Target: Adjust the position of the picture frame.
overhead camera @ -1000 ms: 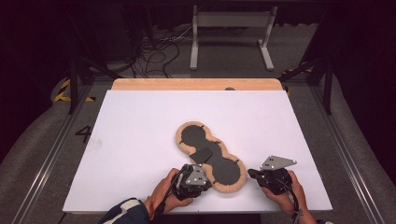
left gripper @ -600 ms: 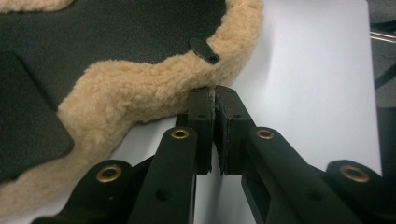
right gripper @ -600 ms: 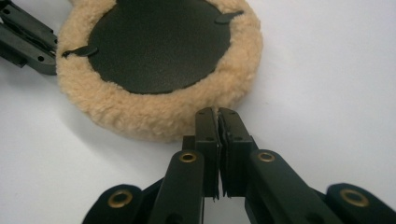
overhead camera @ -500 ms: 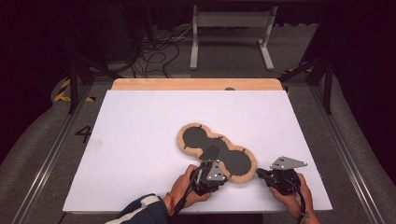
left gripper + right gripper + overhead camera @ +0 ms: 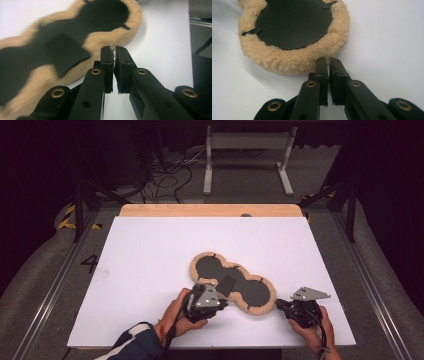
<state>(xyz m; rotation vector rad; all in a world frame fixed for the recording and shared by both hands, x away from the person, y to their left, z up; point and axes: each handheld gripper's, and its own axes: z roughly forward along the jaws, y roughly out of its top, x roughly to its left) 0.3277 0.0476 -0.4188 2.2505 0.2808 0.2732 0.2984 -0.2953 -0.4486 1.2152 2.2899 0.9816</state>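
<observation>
A peanut-shaped pad [image 5: 232,282] with black faces and a tan fleece rim lies flat on the white table [image 5: 150,250]. A black square flap [image 5: 227,284] sits at its waist. My left gripper [image 5: 223,296] is at the pad's near-left edge. In the left gripper view its jaws [image 5: 114,50] stand together, tips just in front of the fleece rim [image 5: 105,37], beside the flap [image 5: 66,53]. My right gripper [image 5: 278,304] is at the pad's right end. Its jaws [image 5: 328,60] are together with the tips against the fleece [image 5: 287,62]. I see no fleece caught between either pair.
A wooden strip [image 5: 210,210] runs along the table's far edge. Beyond it stand a grey metal frame [image 5: 247,150] and loose cables [image 5: 165,175] on the floor. Metal rails [image 5: 50,290] flank the table. A "4" mark [image 5: 90,263] is at the left edge.
The pad has turned, its near end swinging right and a little away. The left gripper went right, then back left. The right gripper shifted slightly right.
</observation>
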